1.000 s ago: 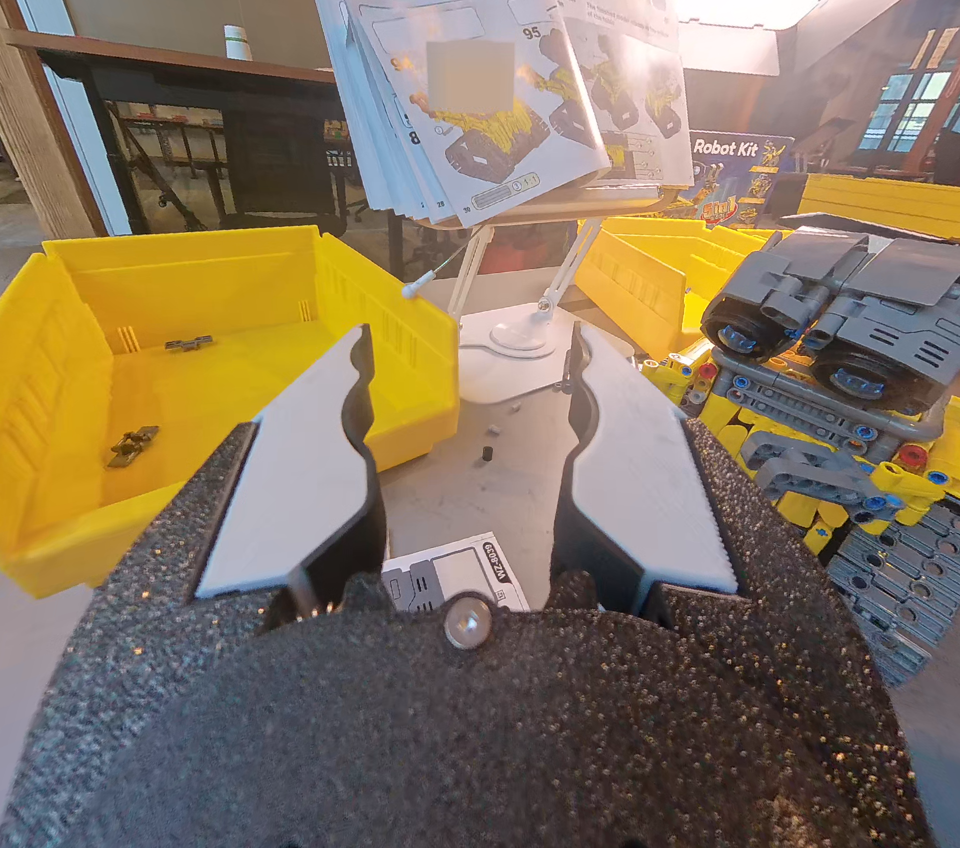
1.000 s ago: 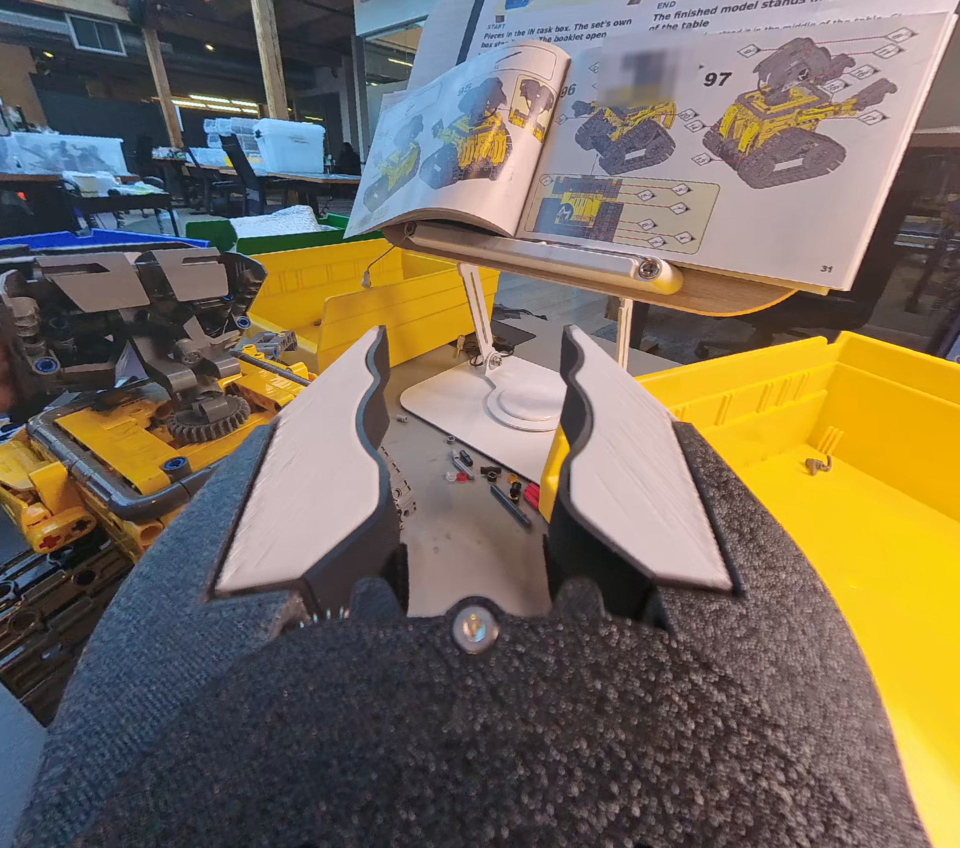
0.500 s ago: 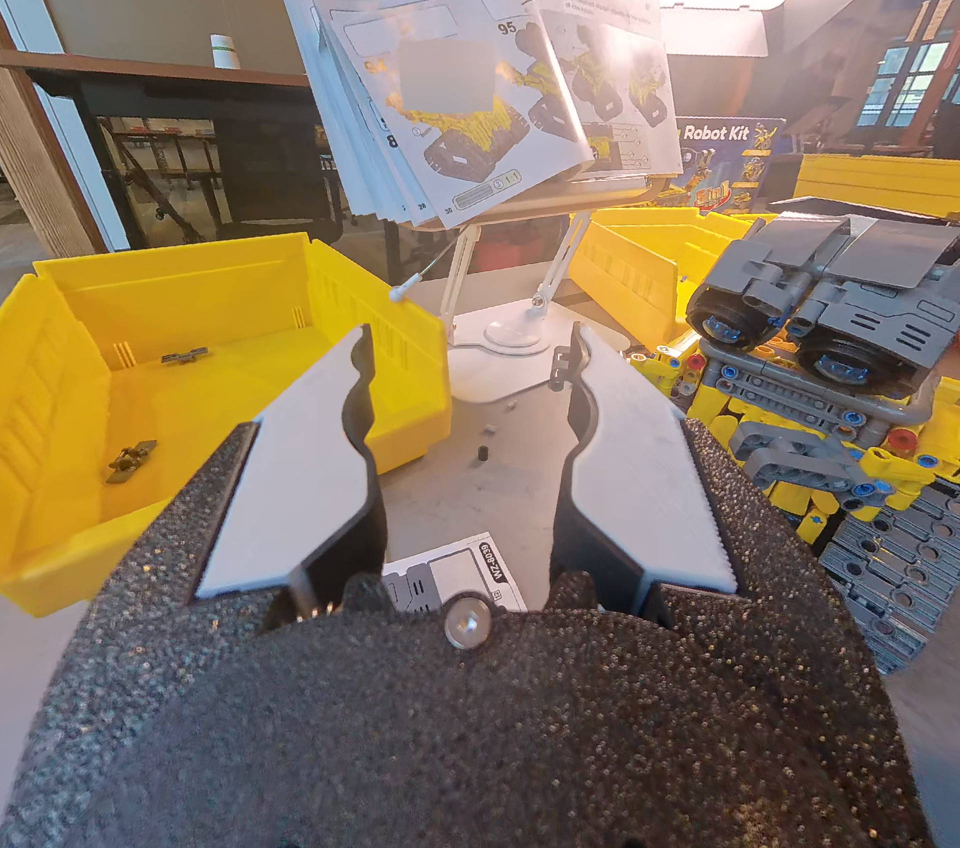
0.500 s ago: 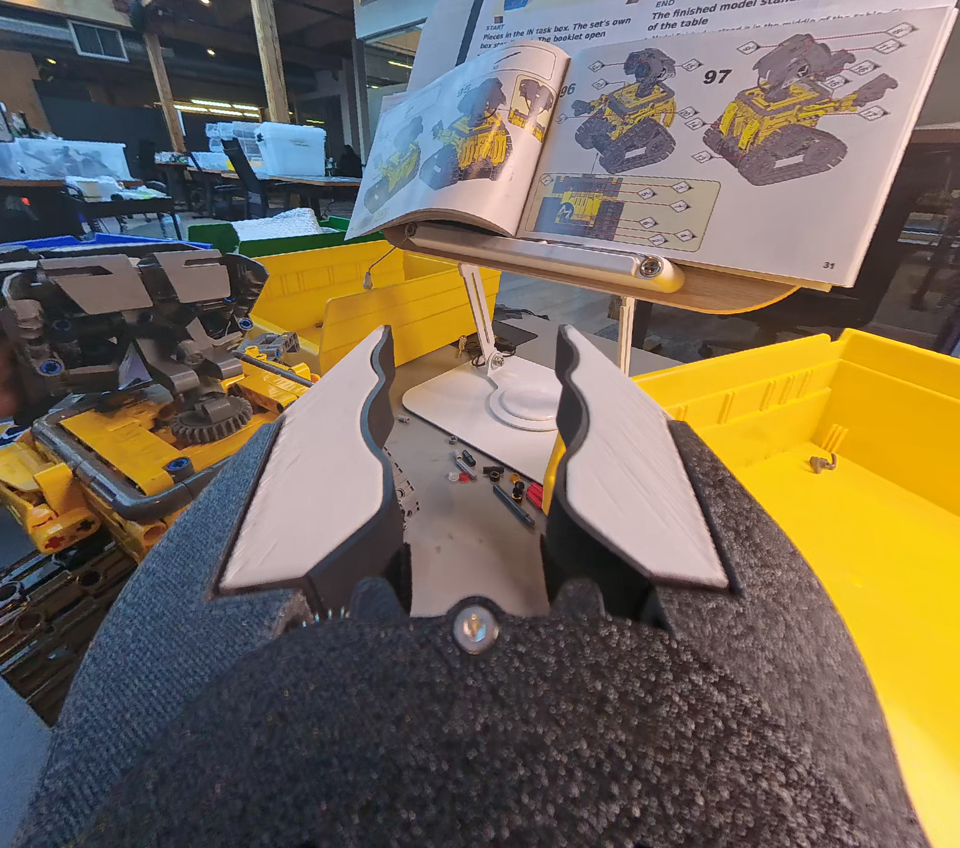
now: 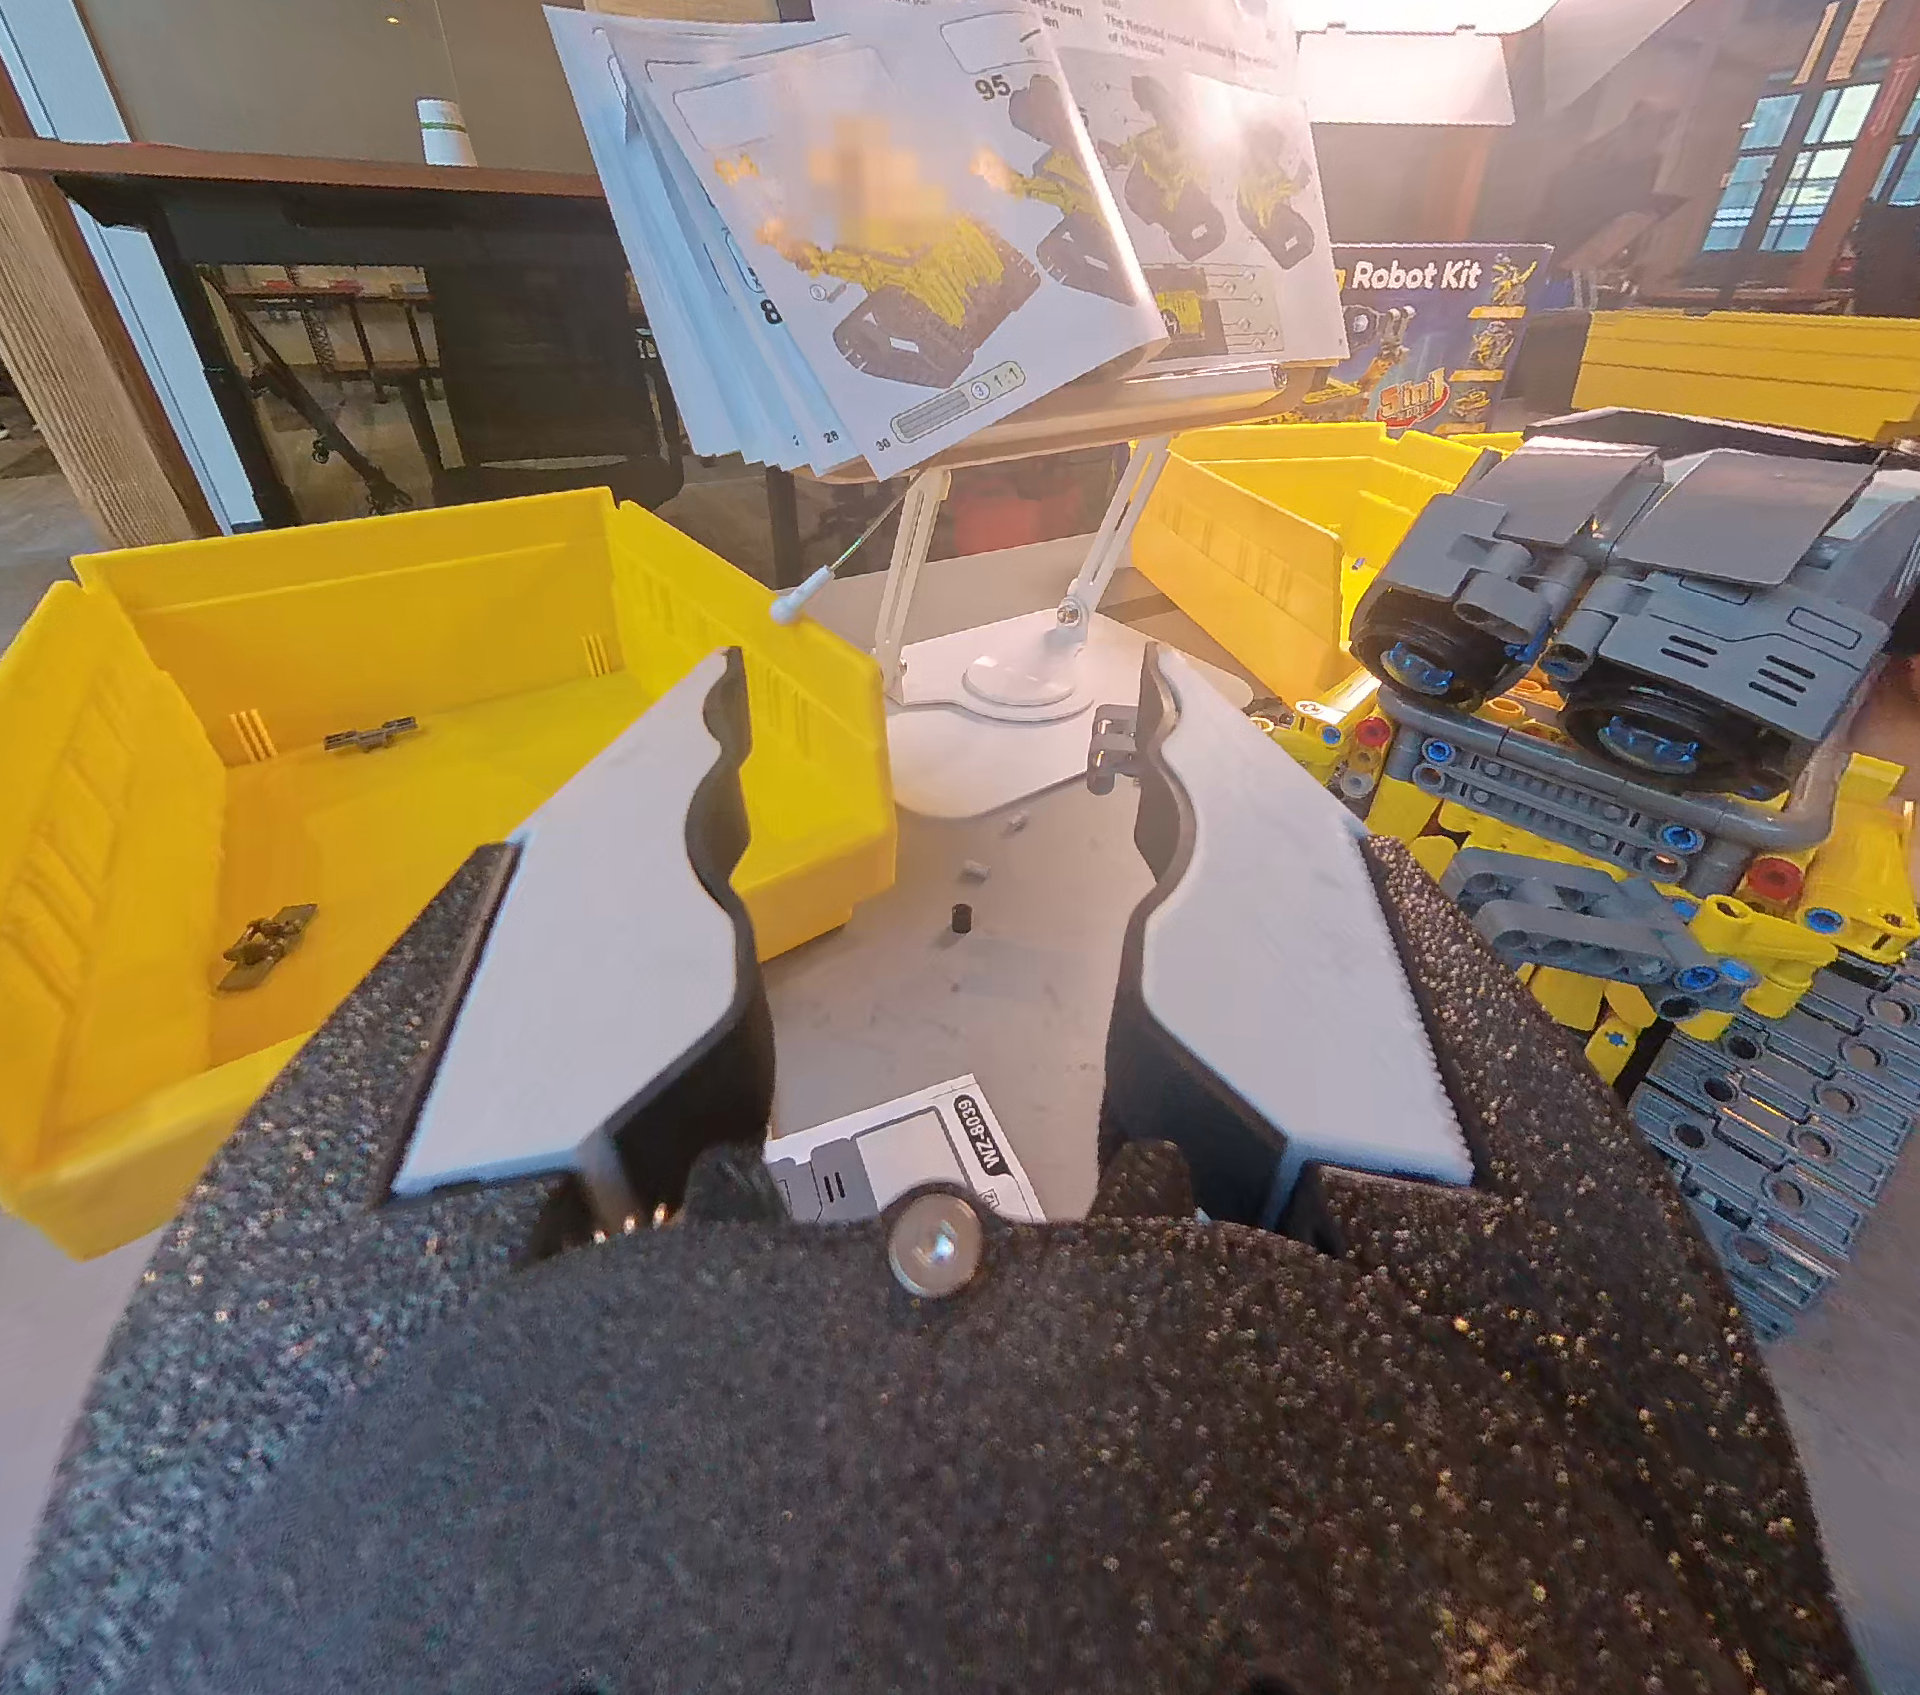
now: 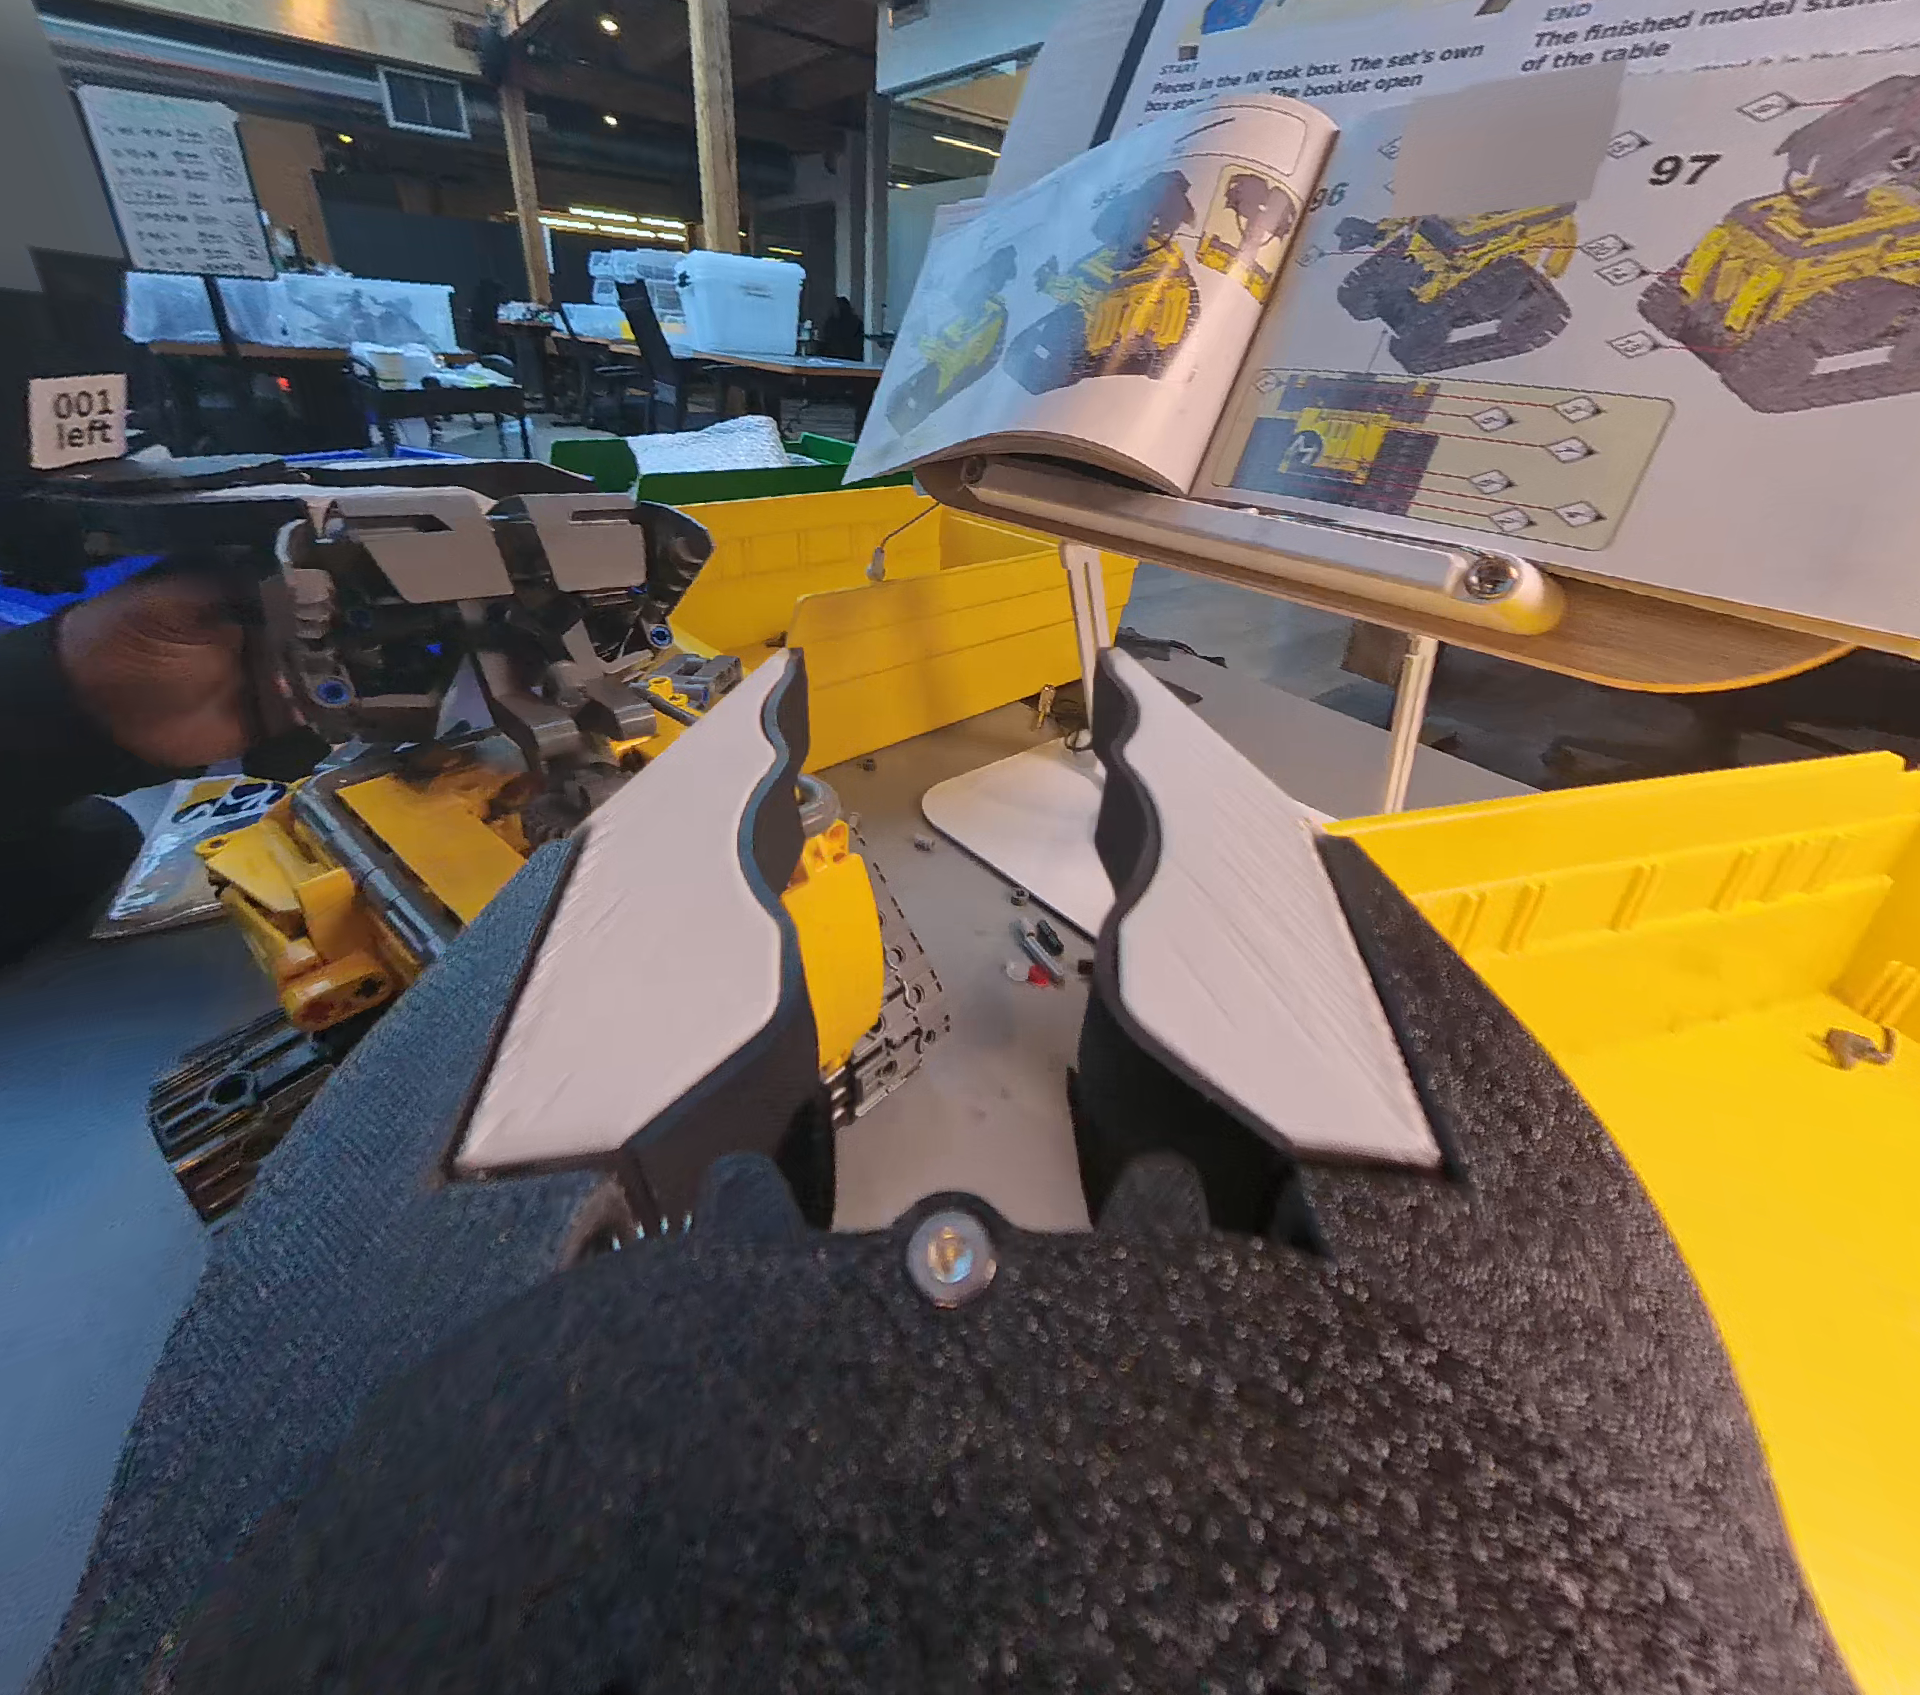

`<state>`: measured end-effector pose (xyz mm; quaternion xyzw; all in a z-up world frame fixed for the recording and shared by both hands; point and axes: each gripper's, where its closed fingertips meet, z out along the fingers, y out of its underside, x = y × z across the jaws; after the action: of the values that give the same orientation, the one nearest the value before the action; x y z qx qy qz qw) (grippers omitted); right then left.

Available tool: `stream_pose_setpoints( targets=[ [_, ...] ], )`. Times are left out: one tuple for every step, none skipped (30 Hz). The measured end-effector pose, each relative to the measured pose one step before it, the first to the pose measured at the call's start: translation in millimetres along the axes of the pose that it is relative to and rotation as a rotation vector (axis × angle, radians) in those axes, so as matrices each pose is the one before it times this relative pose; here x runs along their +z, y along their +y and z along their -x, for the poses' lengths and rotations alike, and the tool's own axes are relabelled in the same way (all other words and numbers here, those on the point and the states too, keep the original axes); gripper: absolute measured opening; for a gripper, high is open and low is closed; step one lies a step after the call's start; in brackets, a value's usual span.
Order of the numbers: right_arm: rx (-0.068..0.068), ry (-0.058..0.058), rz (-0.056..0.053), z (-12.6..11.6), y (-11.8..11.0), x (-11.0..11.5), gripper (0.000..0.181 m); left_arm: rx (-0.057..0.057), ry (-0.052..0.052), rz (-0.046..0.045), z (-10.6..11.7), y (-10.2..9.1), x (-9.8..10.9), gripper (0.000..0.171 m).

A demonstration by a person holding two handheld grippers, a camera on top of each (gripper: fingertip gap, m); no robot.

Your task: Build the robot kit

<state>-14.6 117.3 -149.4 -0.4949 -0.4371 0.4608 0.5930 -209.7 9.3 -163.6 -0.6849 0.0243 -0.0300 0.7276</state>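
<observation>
Left wrist view: left gripper [image 5: 940, 689] hangs over the grey table [image 5: 914, 1022], jaws spread wide, nothing between them. A small dark grey piece [image 5: 1110, 743] sits just at the inner tip of the right-hand finger; whether it touches cannot be told. Left of the gripper, a yellow bin [image 5: 436, 606] with two small dark parts [image 5: 265, 944] on its floor. Far centre, a white book stand [image 5: 997, 689] carrying an open instruction booklet [image 5: 935, 232]. Right, a yellow-and-grey brick robot model [image 5: 1642, 772] on tracks. A tiny black pin [image 5: 961, 916] lies loose on the table between the fingers' line; a printed white card [image 5: 904, 1146] lies near the gripper base.

Right wrist view: right gripper [image 6: 951, 700] likewise spread apart and empty, above the table [image 6: 977, 1084]. The model [image 6: 436, 710] stands to the left, close beside the left-hand finger, with a person's hand [image 6: 156, 689] at its far-left side. Loose small pieces [image 6: 1039, 954] lie ahead near the stand's base [image 6: 1018, 814]. Booklet [image 6: 1455, 315] upper right; another yellow bin [image 6: 1662, 918] right, one small part [image 6: 1860, 1045] inside.
</observation>
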Motion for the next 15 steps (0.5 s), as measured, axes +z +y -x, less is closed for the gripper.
stream_pose_setpoints(
  targets=[
    [-0.0056,-0.0293,-0.0028,5.89,-0.97,0.6,0.054,0.0015,0.0008,0.00057,-0.31,-0.02,-0.01,0.074],
    [-0.0033,-0.0482,0.003,8.5,-0.67,0.75,0.053,0.0021,0.0016,-0.00032,-0.29,-0.25,-0.05,0.074],
    [0.0001,-0.0637,0.0107,10.66,-0.31,1.08,0.052,0.0016,0.0029,0.00063,-0.58,-0.1,0.09,0.074],
    [0.0003,-0.063,0.0108,10.86,-1.18,1.13,0.053,0.0008,0.0044,0.00141,-0.64,0.01,0.12,0.074],
    [-0.0021,-0.0644,0.0105,11.41,-1.7,1.09,0.052,-0.0006,0.01,0.00262,-1.5,0.3,0.32,0.074],
    [-0.0039,-0.0618,0.0222,11.15,-0.28,1.35,0.052,-0.0024,0.0269,0.0082,-4.09,1.32,0.78,0.073],
    [-0.0096,-0.047,0.0323,8.82,1.43,1.34,0.054,-0.005,0.057,0.02093,-8.49,3.44,1.49,0.069],
    [-0.0147,-0.0326,0.029,6.3,1.82,0.46,0.055,-0.0136,0.0885,0.03374,-13.01,5.32,2.09,0.065],
    [-0.0146,-0.0267,0.0314,4.66,2.85,-0.65,0.055,-0.0309,0.117,0.03375,-17.04,5.13,1.81,0.064],
    [-0.0101,-0.0242,0.0347,3.16,4.36,-1.2,0.056,-0.0464,0.1414,0.02577,-20.57,3.55,1.12,0.061],
    [-0.0032,-0.0274,0.0324,3.18,4.59,-1.67,0.057,-0.0485,0.1312,0.02421,-19.31,3.36,1.35,0.062],
    [0.0029,-0.0209,0.0248,2.27,3.85,-1.52,0.059,-0.0292,0.0834,0.031,-13.05,4.7,2.43,0.065],
    [0.0009,-0.0199,0.022,2.55,3.43,-1.12,0.06,0.0062,0.0371,0.04163,-7.17,7.09,3.44,0.07],
    [-0.0024,-0.0181,0.026,2.89,3.9,-0.06,0.06,0.0355,0.0069,0.04967,-3.49,9.18,4.45,0.073],
    [-0.0067,-0.0107,0.0354,2.31,5.59,1.37,0.059,0.0431,-0.0023,0.04705,-2.45,9.17,5.15,0.075]
  ],
)
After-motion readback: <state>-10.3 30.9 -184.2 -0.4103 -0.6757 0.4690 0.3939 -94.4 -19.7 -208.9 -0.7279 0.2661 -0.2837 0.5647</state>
